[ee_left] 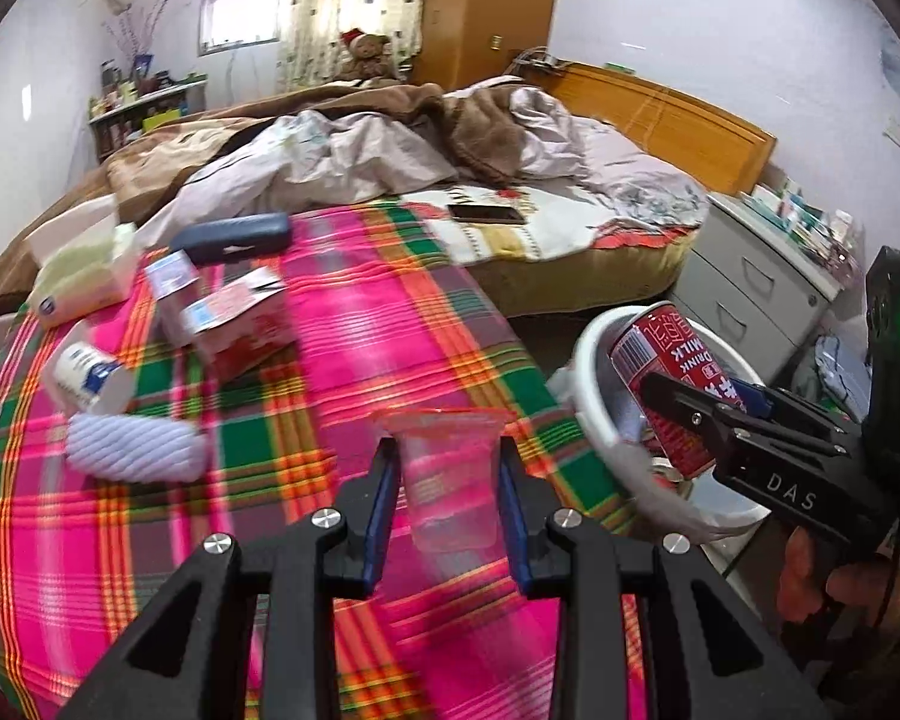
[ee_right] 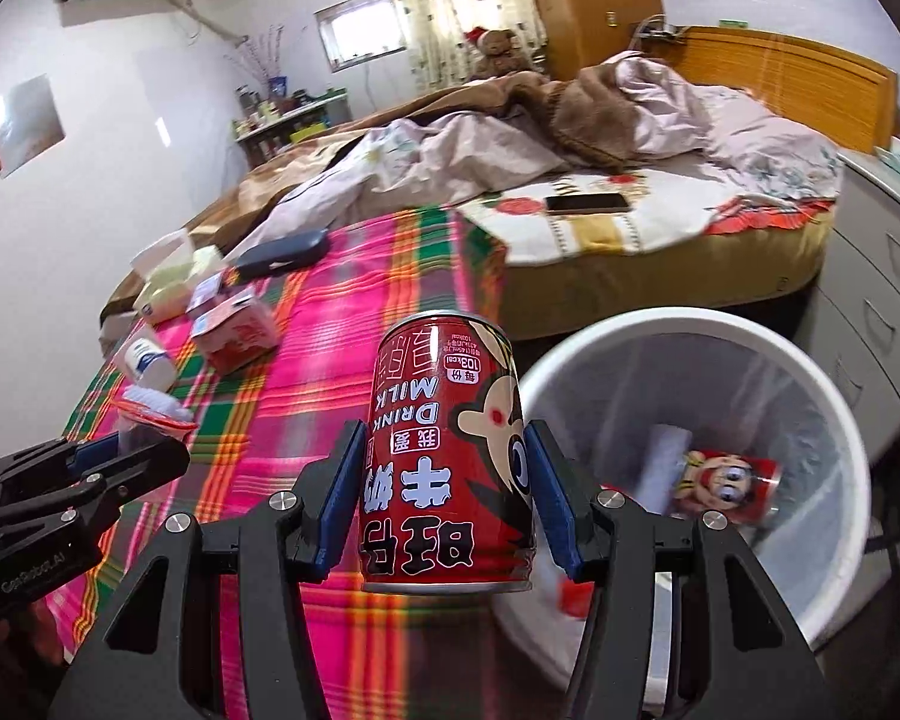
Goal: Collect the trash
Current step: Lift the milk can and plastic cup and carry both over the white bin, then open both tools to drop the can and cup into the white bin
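The red milk-drink can (ee_right: 447, 456) stands upside down between the blue pads of the right gripper (ee_right: 447, 495), clamped at its sides and held beside the rim of the white bin (ee_right: 678, 324). The clear plastic cup (ee_left: 450, 480) sits pinched in the nearly closed left gripper (ee_left: 450, 510), above the pink plaid cloth (ee_left: 354, 324). Inside the bin, lined with a clear bag, lie another red can (ee_right: 729, 489) and a pale tube-shaped item (ee_right: 660, 462).

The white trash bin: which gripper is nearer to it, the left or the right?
Right. The right gripper, holding the red milk can, is beside the white trash bin rim. The left gripper, holding a clear plastic cup, is above the plaid cloth, farther away.
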Action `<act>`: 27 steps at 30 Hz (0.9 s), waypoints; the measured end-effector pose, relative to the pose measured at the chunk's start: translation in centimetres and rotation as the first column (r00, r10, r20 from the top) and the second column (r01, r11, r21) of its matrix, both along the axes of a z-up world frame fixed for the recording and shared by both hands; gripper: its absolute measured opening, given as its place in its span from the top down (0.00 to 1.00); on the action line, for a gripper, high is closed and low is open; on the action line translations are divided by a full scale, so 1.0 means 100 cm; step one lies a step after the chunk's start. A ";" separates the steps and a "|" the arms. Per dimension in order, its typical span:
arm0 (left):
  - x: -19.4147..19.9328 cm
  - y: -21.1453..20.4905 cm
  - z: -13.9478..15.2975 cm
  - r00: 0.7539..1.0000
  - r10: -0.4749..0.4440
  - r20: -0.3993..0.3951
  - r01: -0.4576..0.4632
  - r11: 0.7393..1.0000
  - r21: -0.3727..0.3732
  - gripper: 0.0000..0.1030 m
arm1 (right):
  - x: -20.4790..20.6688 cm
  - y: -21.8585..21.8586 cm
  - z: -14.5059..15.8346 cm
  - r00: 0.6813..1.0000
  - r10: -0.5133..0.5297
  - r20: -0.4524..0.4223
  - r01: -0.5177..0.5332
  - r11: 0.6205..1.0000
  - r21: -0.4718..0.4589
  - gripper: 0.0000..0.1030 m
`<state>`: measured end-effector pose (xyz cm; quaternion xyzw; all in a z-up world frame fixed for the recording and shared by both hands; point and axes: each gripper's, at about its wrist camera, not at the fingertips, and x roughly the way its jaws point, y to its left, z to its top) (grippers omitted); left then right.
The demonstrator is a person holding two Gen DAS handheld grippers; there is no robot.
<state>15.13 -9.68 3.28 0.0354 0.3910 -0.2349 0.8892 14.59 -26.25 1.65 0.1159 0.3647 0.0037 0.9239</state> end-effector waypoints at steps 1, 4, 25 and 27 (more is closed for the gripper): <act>-0.002 -0.007 0.000 1.000 -0.008 0.002 0.008 1.000 0.002 0.68 | -0.002 -0.006 0.000 1.000 -0.011 0.000 0.011 1.000 -0.001 0.47; -0.005 -0.029 0.002 0.999 -0.044 0.004 0.044 0.999 0.003 0.68 | -0.008 -0.021 0.000 0.999 -0.042 0.001 0.042 0.999 0.000 0.47; -0.004 -0.150 -0.023 0.968 -0.241 -0.071 0.243 0.970 0.017 0.68 | -0.025 -0.110 -0.019 0.973 -0.210 -0.092 0.209 0.978 -0.022 0.47; -0.002 -0.154 -0.027 0.967 -0.243 -0.082 0.245 0.970 0.013 0.68 | -0.021 -0.113 -0.024 0.972 -0.208 -0.112 0.207 0.978 -0.023 0.47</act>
